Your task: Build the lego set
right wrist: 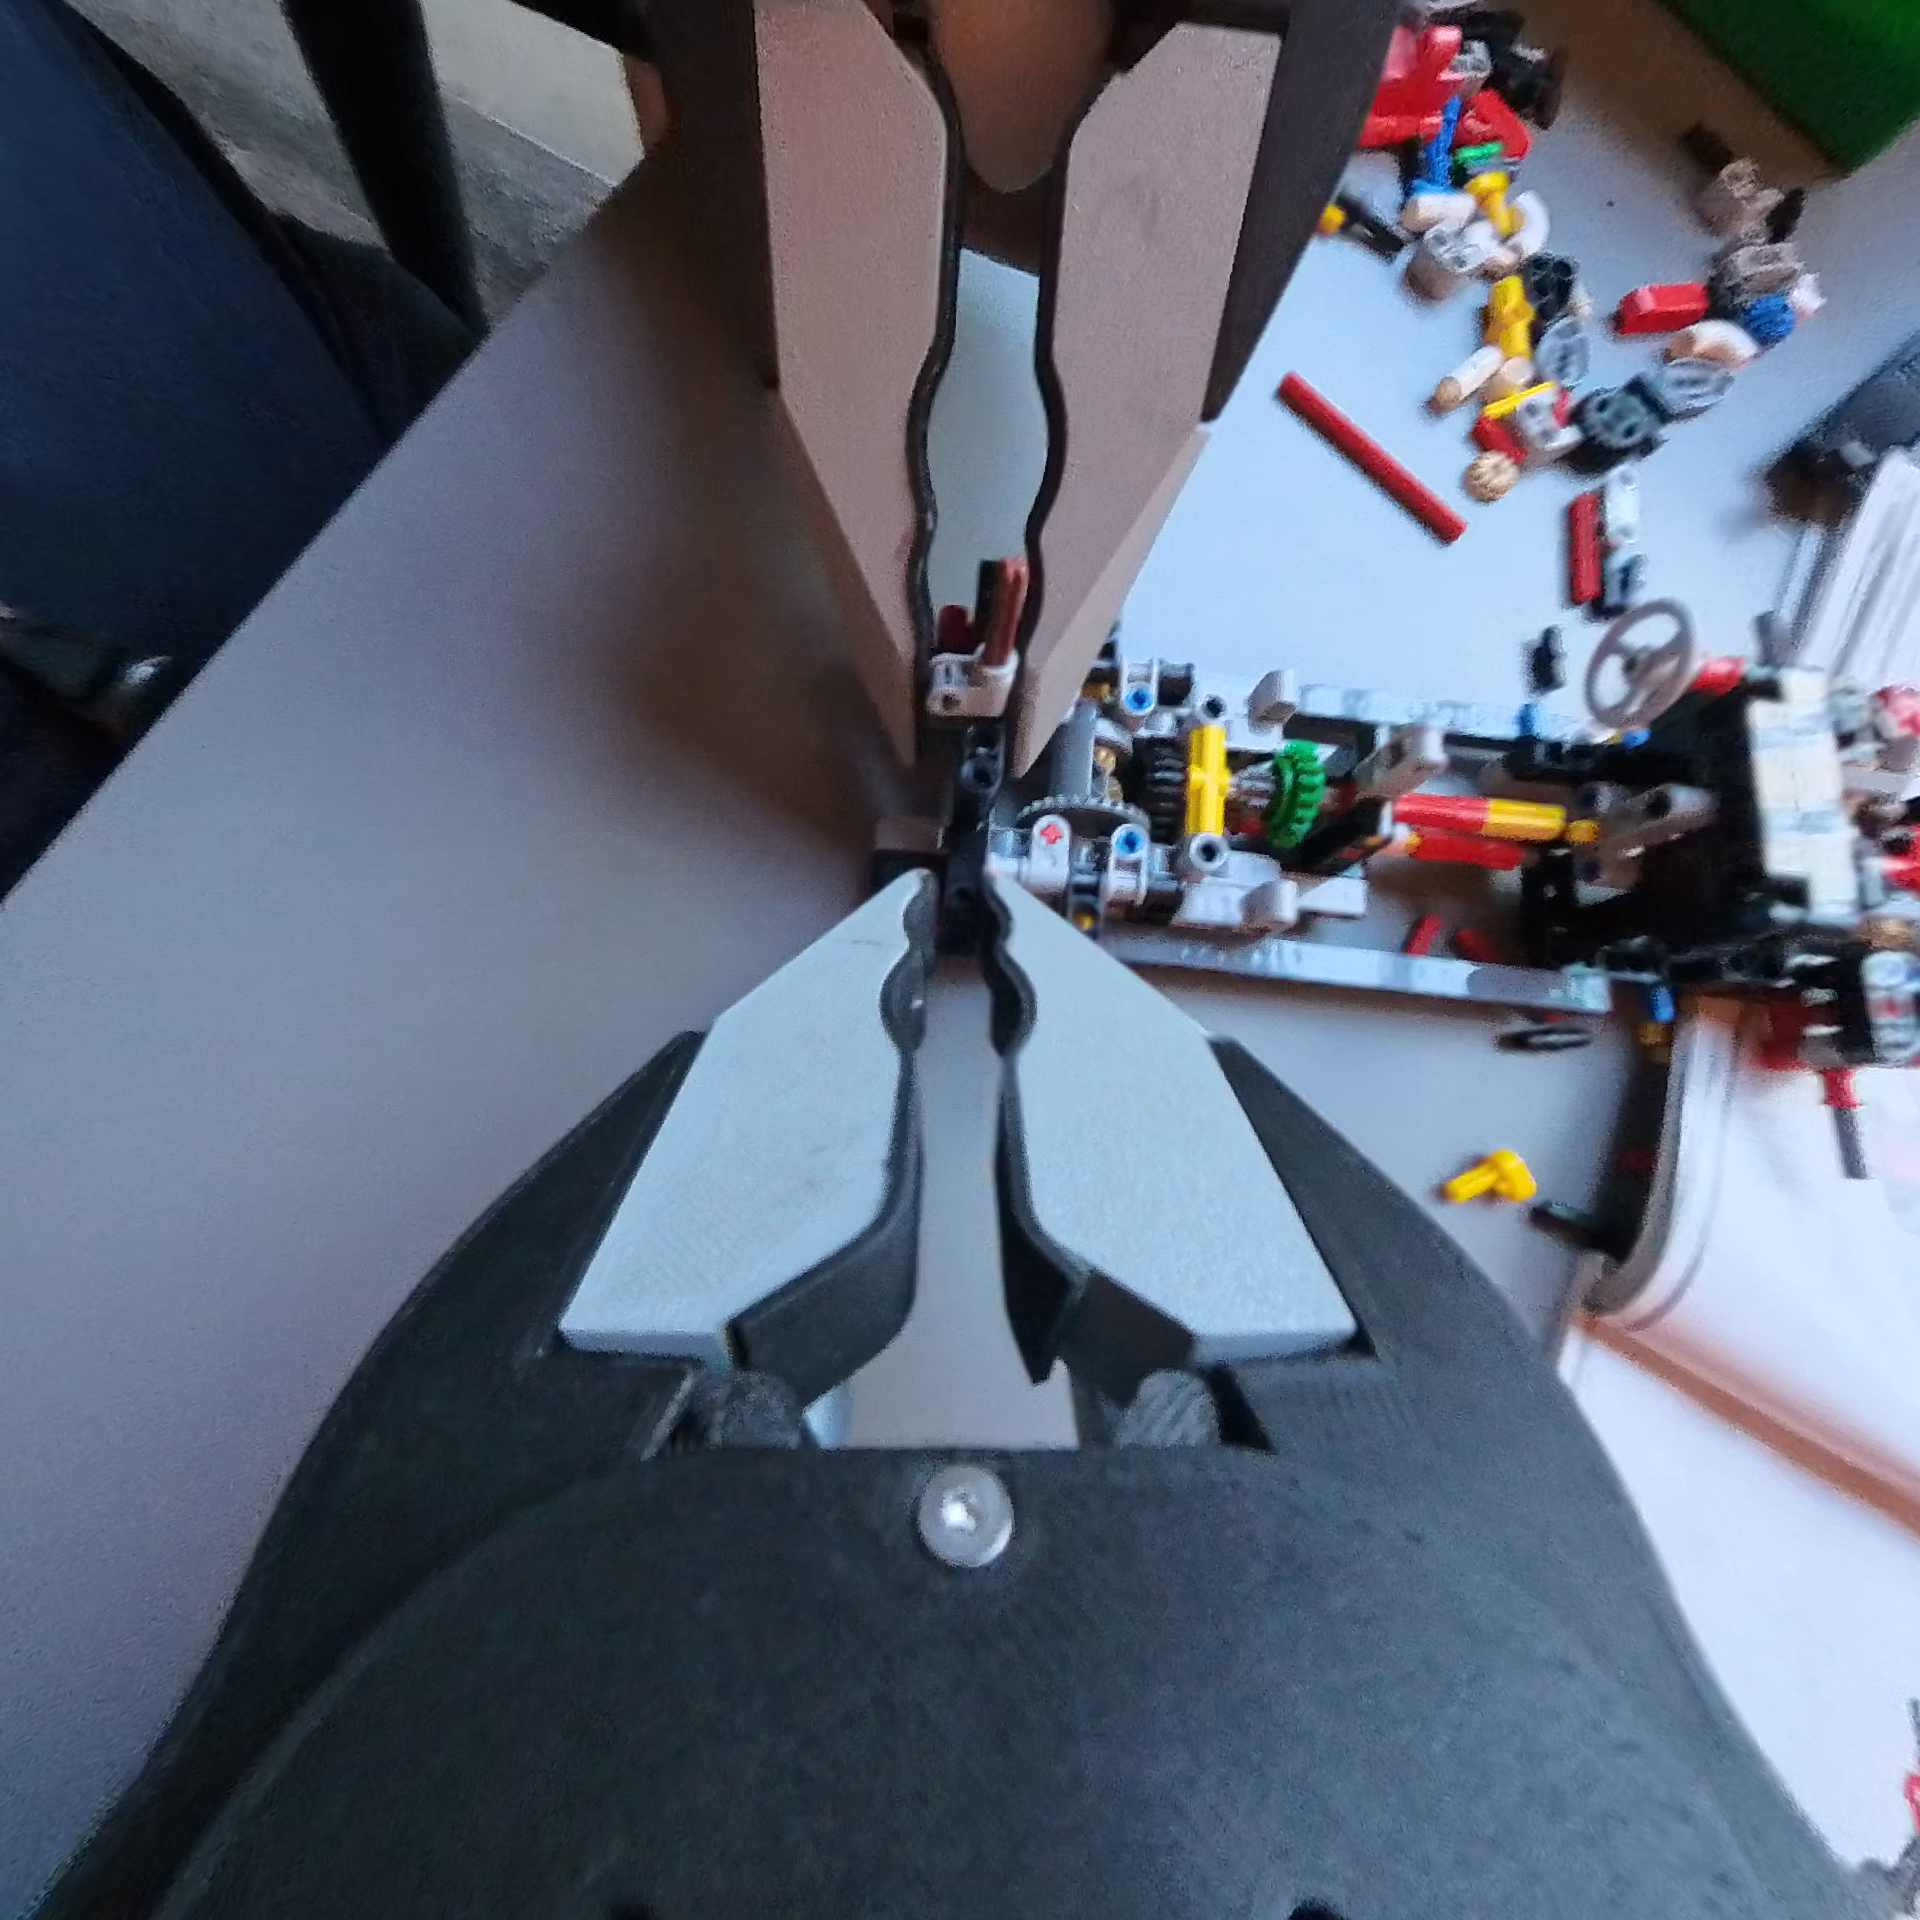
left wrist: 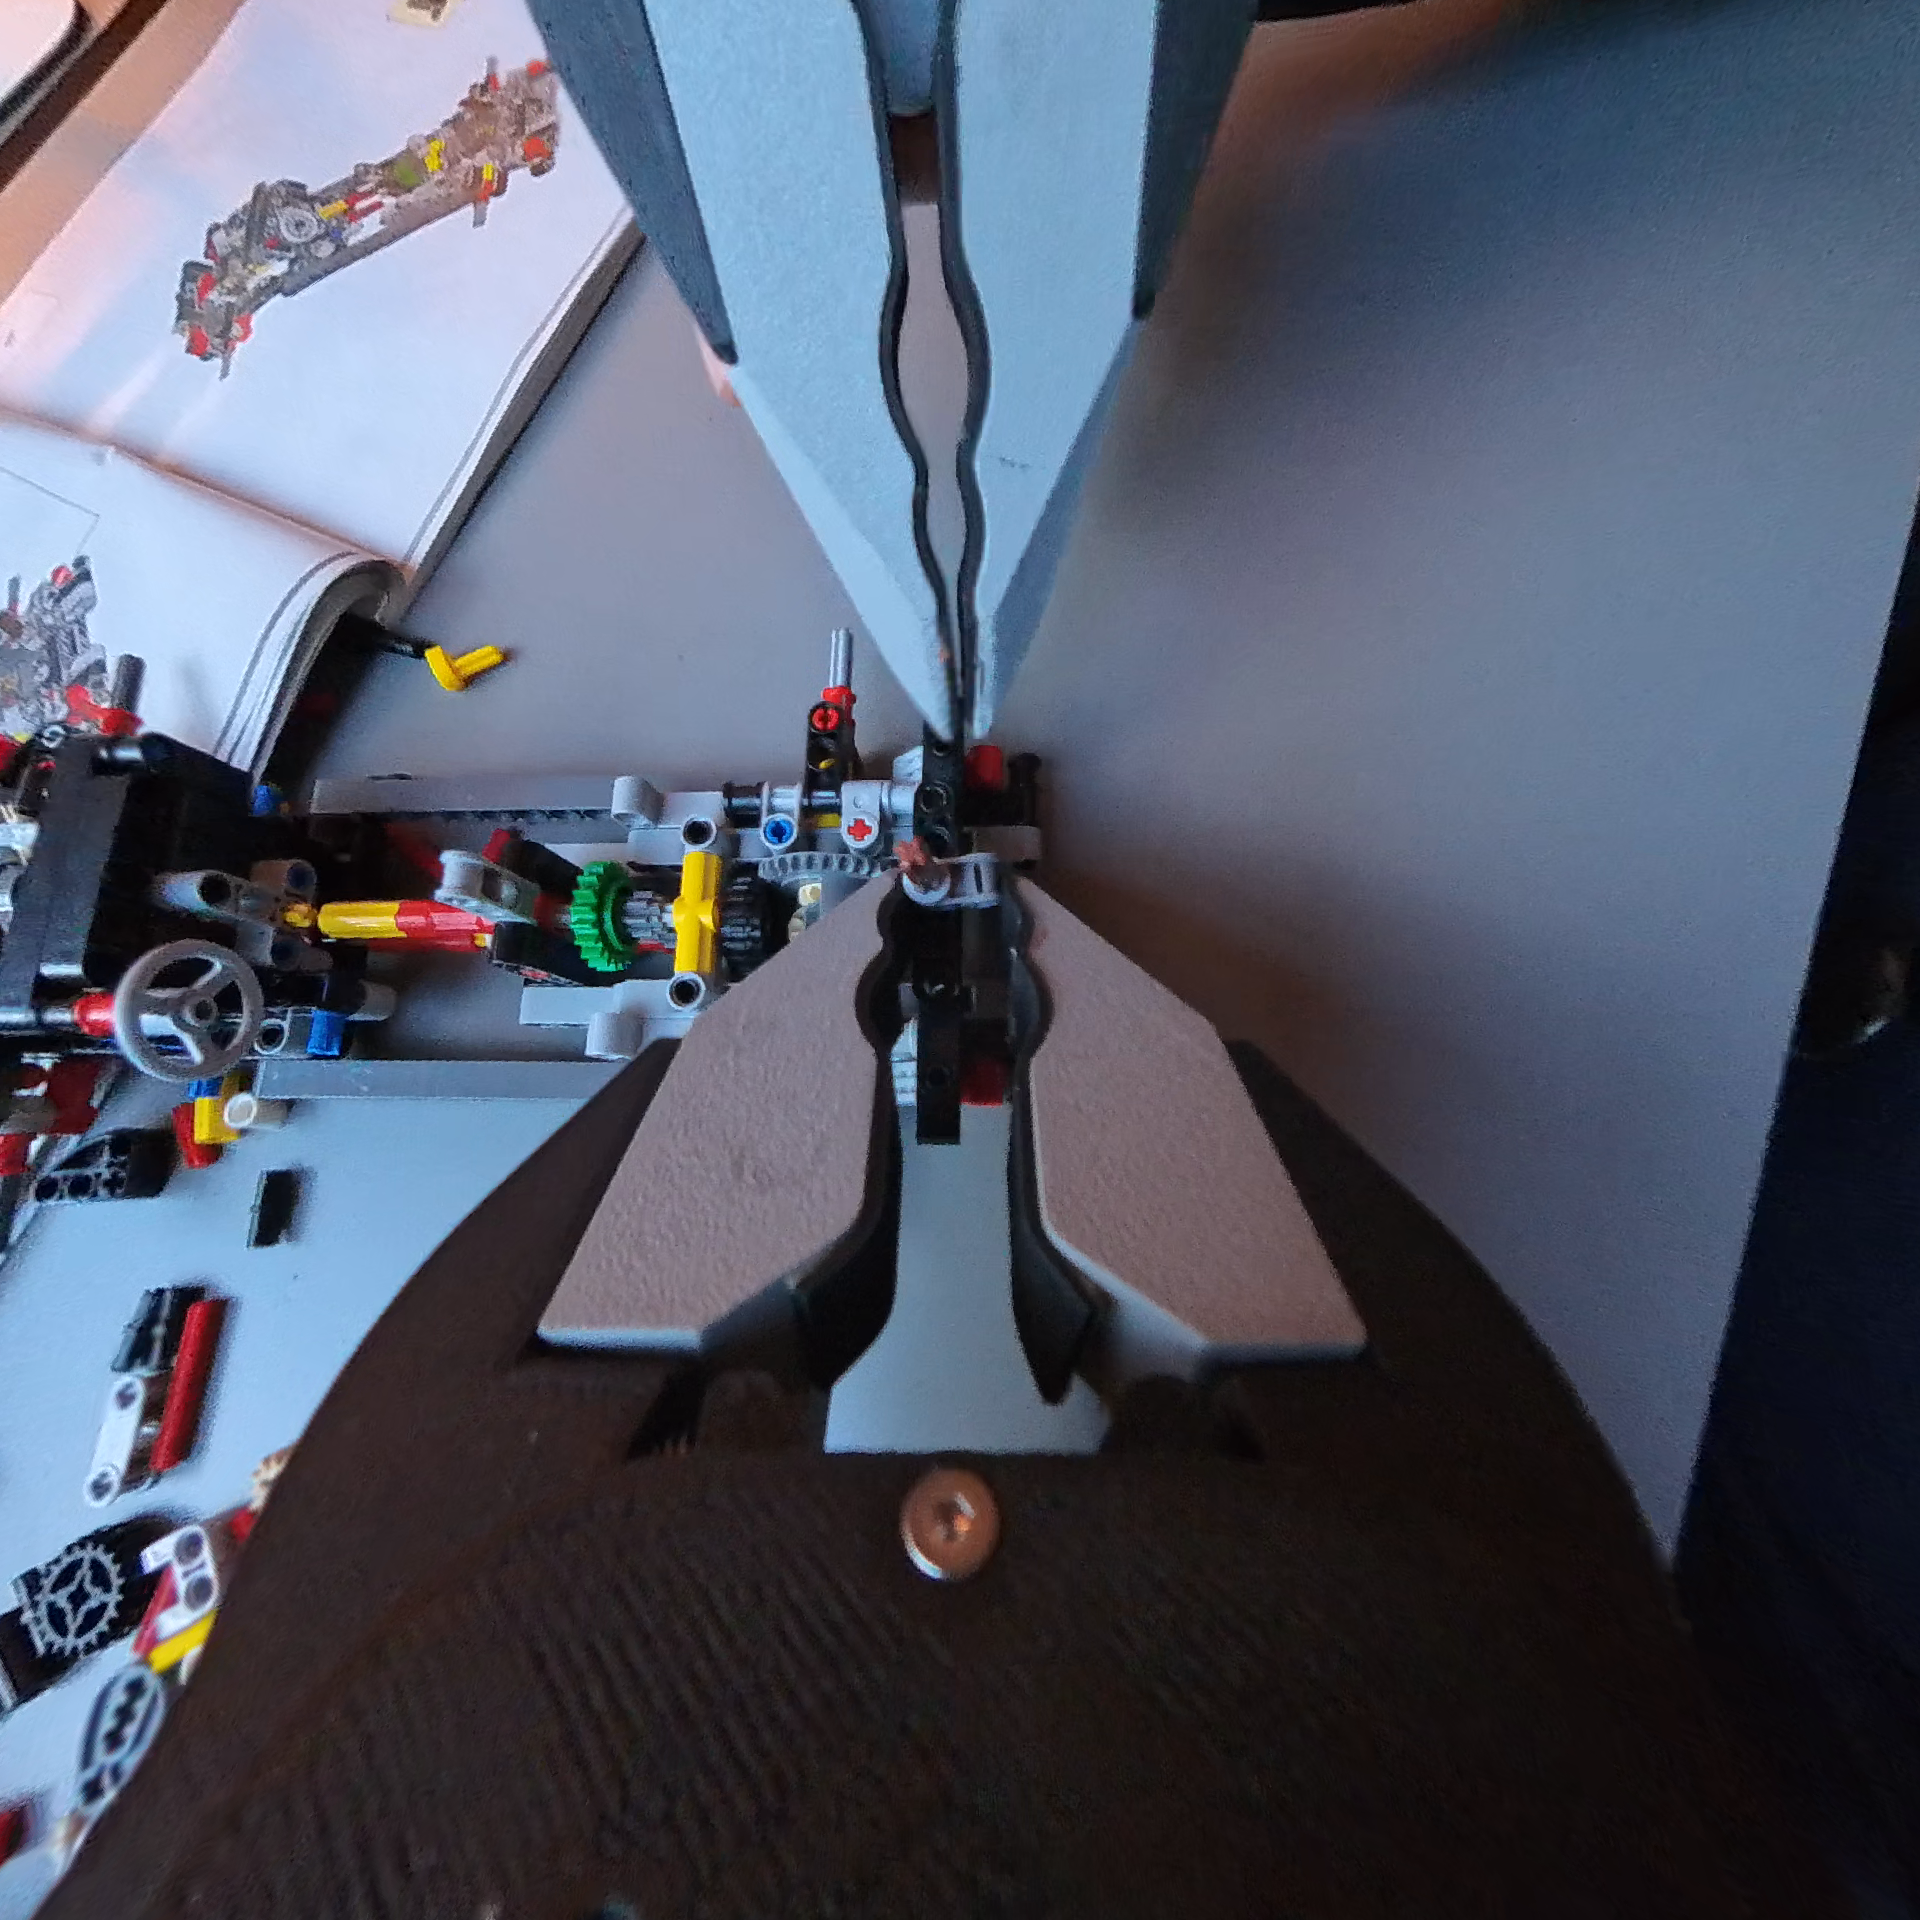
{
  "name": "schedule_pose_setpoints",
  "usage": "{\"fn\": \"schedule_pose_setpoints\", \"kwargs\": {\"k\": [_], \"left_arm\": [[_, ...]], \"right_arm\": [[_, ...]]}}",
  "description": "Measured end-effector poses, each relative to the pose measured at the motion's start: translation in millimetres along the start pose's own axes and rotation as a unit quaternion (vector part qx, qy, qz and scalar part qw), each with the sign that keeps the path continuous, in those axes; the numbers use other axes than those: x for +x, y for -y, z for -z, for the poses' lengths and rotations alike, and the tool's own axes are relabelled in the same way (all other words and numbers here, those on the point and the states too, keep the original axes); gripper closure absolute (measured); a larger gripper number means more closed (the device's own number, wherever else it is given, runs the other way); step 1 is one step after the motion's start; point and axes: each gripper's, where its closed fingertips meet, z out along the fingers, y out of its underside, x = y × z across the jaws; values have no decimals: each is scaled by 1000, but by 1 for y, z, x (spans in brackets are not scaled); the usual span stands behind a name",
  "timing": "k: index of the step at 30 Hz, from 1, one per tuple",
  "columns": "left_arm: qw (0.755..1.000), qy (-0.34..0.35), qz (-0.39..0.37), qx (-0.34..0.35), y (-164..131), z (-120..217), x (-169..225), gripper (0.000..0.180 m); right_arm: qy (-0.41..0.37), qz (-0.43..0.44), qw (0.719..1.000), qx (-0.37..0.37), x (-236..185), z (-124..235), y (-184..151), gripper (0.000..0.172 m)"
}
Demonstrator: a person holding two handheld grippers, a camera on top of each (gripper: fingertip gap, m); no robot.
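A long brick-built chassis (left wrist: 665, 904) with a green gear and a yellow connector lies on the grey table (left wrist: 1351, 623). It also shows in the right wrist view (right wrist: 1247, 831). A black holed beam (left wrist: 935, 800) stands across its near end. My left gripper (left wrist: 956, 894), with tan fingers, is shut on this end assembly, around the black beam and a light grey connector (left wrist: 961, 878). In the right wrist view the left gripper (right wrist: 971, 727) grips a whitish connector (right wrist: 971, 675) with dark red pins. My right gripper (right wrist: 961, 899), with grey fingers, is shut on the other end of the black beam (right wrist: 977, 769). The right gripper (left wrist: 956, 727) meets the left one tip to tip.
An open instruction booklet (left wrist: 312, 312) lies beyond the chassis. A yellow angled piece (left wrist: 462, 665) and a grey steering wheel (left wrist: 192, 1008) sit near it. Loose bricks (right wrist: 1507, 312) and a red axle (right wrist: 1371, 457) are scattered on the table. The table edge (left wrist: 1756, 935) runs beside the grippers. Left and right tips are no more than a few centimetres apart.
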Motion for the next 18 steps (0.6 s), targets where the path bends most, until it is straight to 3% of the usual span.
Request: {"fn": "schedule_pose_setpoints", "kwargs": {"k": [1,3,8,13,18], "left_arm": [[1000,-2,6,-1,0,1,0,166],[1000,1,12,4,3,4,-2,160],[999,1,21,24,22,14,1,155],[998,27,-13,-59,9,5,-5,166],[996,20,-13,-83,8,7,-4,173]], "right_arm": [[-19,7,1000,-7,4,-3,-2,155],[-32,19,999,-26,6,-9,-5,149],[-24,19,999,-29,1,-11,-6,158],[-22,13,1000,-12,1,-12,-3,159],[-2,-12,999,39,0,-14,3,163]]}}
